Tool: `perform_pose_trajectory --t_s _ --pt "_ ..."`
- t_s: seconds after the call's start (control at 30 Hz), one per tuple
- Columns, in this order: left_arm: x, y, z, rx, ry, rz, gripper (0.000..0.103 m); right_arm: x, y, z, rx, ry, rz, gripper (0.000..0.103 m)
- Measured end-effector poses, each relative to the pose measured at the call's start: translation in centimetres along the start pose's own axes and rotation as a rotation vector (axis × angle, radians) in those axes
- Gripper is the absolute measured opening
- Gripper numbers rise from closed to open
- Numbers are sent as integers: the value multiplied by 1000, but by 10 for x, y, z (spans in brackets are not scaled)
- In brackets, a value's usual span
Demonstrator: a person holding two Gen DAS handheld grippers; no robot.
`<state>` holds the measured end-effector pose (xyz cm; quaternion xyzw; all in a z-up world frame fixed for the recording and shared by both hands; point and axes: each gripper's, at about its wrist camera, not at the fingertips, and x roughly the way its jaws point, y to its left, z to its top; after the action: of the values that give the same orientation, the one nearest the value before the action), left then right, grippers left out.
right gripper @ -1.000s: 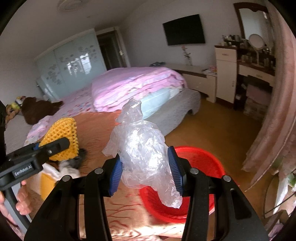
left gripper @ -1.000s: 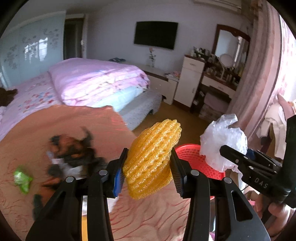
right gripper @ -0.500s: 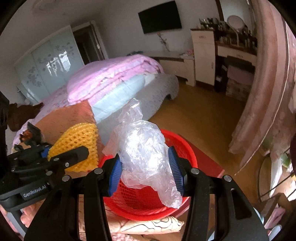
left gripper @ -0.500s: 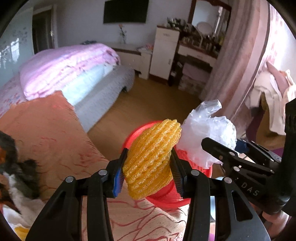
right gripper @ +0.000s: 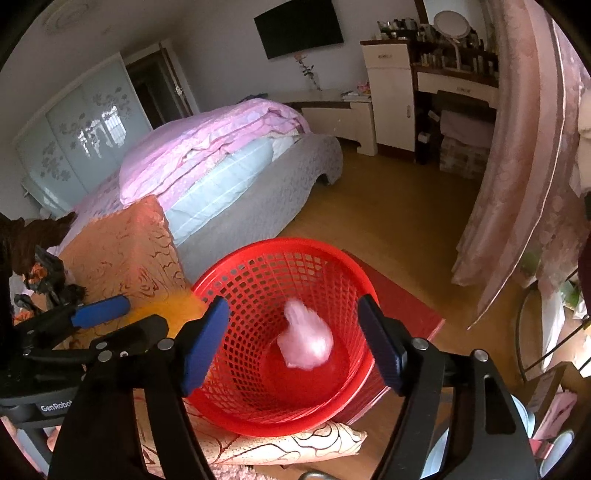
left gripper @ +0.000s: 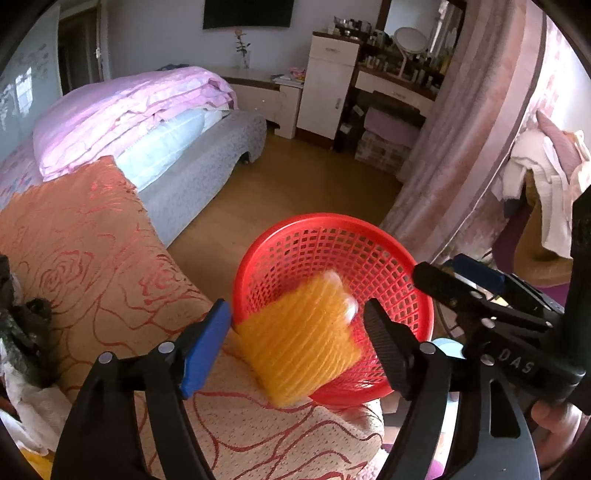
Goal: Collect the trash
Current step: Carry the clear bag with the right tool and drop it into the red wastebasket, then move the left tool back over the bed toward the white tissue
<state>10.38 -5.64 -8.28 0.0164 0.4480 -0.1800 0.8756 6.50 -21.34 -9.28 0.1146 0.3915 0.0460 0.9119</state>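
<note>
Both tools had just been opening, jaws apart, nothing gripped. Left tool (left gripper: 297,325) view: blurred yellow foam net sleeve (left gripper: 299,347) loose at the round red plastic mesh basket (left gripper: 332,225) rim. Right tool (right gripper: 291,332) view alone: crumpled clear plastic bag (right gripper: 304,347) inside the basket.

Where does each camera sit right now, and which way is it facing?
Left wrist: on the left tongs, looking down past their open fingers at the yellow net, blurred, at the red basket; the right tongs show at right, a hand below.
Right wrist: on the right tongs, looking down into the basket at the plastic bag; the left tongs show at left.
Shared: basket, bed, TV. Both tongs have just been opening.
</note>
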Motion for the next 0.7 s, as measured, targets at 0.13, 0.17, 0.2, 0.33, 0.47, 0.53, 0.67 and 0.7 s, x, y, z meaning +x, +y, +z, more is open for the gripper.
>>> perform_pose_trajectory --t_s 0.13,0.17,0.2,0.33,0.47,0.53,0.67,0.7 --pt "-7 0 0 4 -16 9 74 -7 1 2 10 -21 -7 70" --pt "-10 -1 0 3 -23 12 75 -9 1 3 9 -27 -12 70" --pt "-12 -1 0 3 -26 13 75 -12 2 3 8 -37 -19 71" --pt "-26 -1 -2 5 -56 27 75 -25 3 5 6 -76 -41 73" --pt "-45 0 -6 4 -86 58 75 -40 7 9 7 -123 -54 76" --pt "-55 4 -10 2 -104 75 75 -44 9 8 5 -132 -46 76" --pt "-79 18 -22 -14 -129 106 75 -52 21 5 -13 -139 -13 76" --pt "-85 22 -25 -18 -135 119 75 -53 23 5 -18 -139 -6 76"
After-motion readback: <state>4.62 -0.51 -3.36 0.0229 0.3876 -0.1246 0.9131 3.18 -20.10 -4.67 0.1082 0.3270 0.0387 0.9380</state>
